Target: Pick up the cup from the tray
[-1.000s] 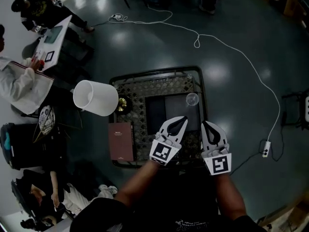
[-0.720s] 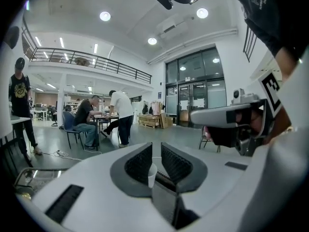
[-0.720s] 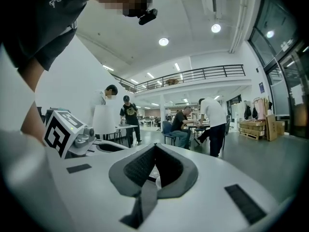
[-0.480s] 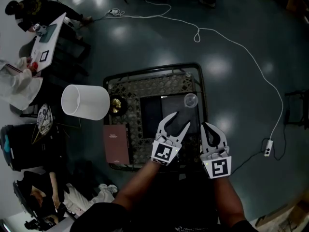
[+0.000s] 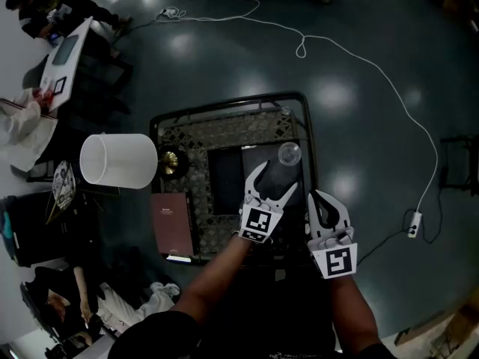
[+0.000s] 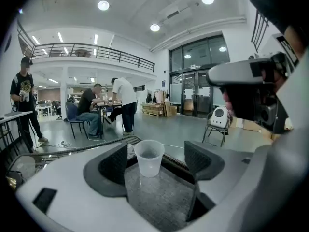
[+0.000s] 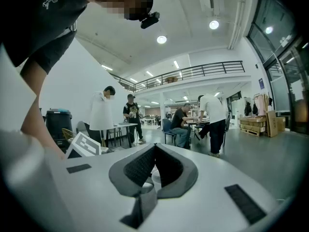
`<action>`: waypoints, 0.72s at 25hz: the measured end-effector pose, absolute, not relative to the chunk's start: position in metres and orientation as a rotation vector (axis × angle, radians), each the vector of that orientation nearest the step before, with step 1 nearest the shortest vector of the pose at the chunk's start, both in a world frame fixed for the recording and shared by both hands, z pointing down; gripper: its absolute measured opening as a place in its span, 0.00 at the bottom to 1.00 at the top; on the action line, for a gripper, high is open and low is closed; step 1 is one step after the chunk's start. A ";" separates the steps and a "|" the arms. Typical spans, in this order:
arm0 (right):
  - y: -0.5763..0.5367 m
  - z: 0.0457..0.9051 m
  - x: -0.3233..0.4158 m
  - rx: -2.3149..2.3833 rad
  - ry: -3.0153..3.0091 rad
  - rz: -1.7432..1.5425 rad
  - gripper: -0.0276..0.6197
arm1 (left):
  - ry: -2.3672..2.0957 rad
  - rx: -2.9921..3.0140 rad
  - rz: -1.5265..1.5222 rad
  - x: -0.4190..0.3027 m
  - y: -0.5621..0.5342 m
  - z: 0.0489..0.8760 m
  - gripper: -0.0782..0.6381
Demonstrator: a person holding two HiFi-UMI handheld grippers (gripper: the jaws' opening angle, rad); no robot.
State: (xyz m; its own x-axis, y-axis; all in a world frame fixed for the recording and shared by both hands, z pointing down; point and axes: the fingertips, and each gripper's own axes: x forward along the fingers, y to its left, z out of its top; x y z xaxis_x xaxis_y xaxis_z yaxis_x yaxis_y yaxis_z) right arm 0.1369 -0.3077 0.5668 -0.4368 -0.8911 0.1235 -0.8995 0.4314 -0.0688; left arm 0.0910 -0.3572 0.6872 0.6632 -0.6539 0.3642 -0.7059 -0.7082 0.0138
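Cup (image 6: 148, 157) on tray (image 5: 224, 193), inside left gripper (image 5: 275, 184) just spreading, untouched, right gripper (image 7: 154, 163) pressed together

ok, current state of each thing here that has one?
cup: upright, looks empty, standing on the tray, untouched.
left hand-held gripper: open, jaws have just been opening, cup in line with the gap, pads clear of it.
right hand-held gripper: shut, nothing between its jaws.
tray: flat on the wicker table, carrying only the cup.
book: closed, lying flat.
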 end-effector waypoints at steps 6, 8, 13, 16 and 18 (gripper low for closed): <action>-0.306 0.579 0.142 1.633 -2.587 0.222 0.06 | -1.103 2.676 0.588 0.101 -0.369 0.720 0.61; -0.304 0.583 0.145 1.631 -2.581 0.240 0.06 | -1.105 2.672 0.606 0.106 -0.375 0.727 0.61; -0.303 0.589 0.150 1.628 -2.578 0.266 0.06 | -1.095 2.666 0.637 0.115 -0.388 0.740 0.61; -0.301 0.591 0.153 1.626 -2.577 0.276 0.06 | -1.088 2.652 0.624 0.121 -0.396 0.747 0.61; -0.299 0.593 0.154 1.621 -2.574 0.285 0.06 | -1.088 2.649 0.621 0.123 -0.402 0.749 0.61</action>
